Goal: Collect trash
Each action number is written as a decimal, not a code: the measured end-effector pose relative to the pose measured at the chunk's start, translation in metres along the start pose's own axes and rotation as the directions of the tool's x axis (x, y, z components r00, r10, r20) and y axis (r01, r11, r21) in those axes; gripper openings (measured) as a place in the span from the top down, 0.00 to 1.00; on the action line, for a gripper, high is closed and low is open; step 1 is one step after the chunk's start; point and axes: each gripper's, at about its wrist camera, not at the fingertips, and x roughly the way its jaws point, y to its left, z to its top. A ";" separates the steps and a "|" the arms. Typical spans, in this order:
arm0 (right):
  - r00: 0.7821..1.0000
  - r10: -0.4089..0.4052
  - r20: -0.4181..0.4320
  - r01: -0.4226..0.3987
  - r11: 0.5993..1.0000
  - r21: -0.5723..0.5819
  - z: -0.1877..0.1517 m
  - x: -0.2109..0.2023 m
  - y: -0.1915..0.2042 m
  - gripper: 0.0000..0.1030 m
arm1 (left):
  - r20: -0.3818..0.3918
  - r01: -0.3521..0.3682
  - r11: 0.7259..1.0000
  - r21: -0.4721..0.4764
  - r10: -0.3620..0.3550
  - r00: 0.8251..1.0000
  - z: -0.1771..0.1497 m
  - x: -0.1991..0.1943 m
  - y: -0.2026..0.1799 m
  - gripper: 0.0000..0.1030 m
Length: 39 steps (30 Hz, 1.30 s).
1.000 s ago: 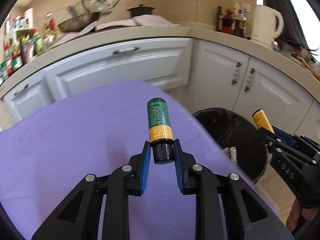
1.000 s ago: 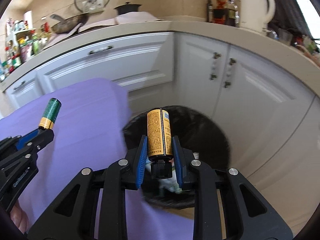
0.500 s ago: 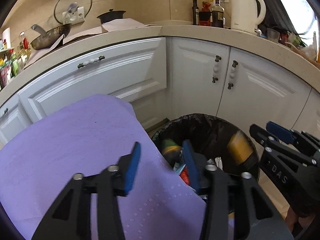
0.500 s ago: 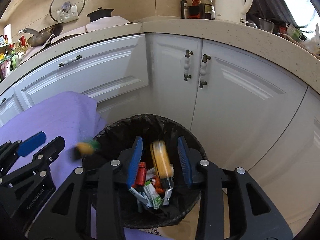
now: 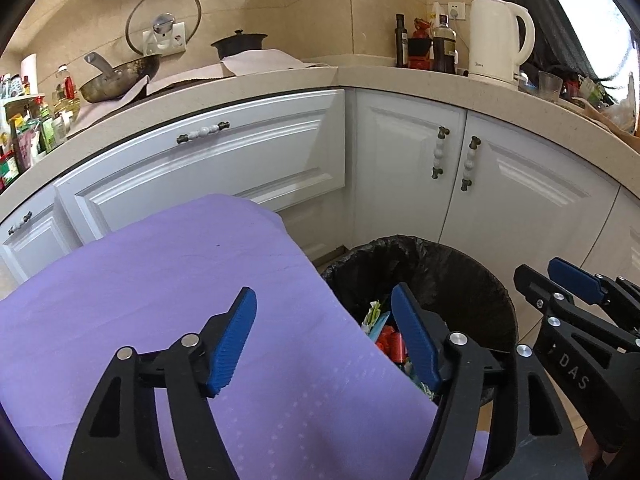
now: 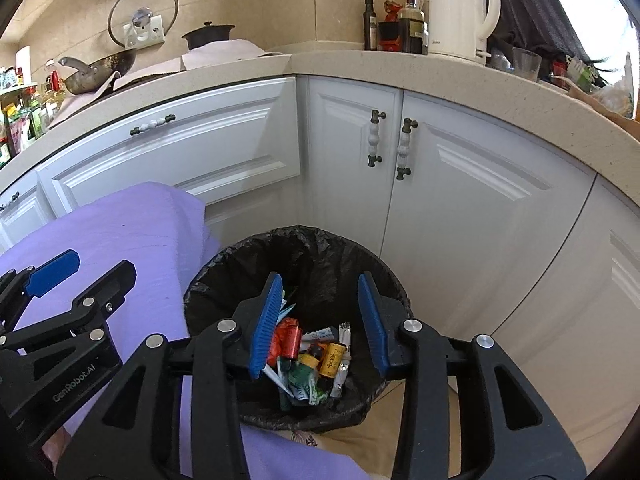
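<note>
A black-lined trash bin stands on the floor beside the purple-covered table. Inside it lie the yellow bottle, the green bottle, a red can and several wrappers. My right gripper is open and empty directly above the bin. My left gripper is open and empty over the table's right edge, its right finger above the bin. Each gripper shows in the other's view, the right gripper at the right and the left gripper at the left.
White cabinets stand close behind the bin under a beige counter. On the counter are a white kettle, dark bottles, a pan and a black pot.
Both grippers opened over the bin. The green bottle left my left gripper and the yellow bottle left my right gripper; both now lie in the bin. Both jaws have opened wider since.
</note>
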 end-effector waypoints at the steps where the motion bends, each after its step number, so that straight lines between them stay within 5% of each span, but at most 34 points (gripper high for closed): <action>1: 1.000 0.000 0.001 0.000 1.000 0.000 -0.001 -0.003 0.000 0.62 | 0.001 0.000 1.000 -0.003 0.000 1.000 -0.001 -0.003 0.001 0.33; 39: 0.997 -0.001 0.077 0.003 1.000 -0.019 -0.031 -0.113 0.006 0.54 | 0.062 -0.032 0.997 -0.074 0.036 0.997 -0.037 -0.112 0.034 0.23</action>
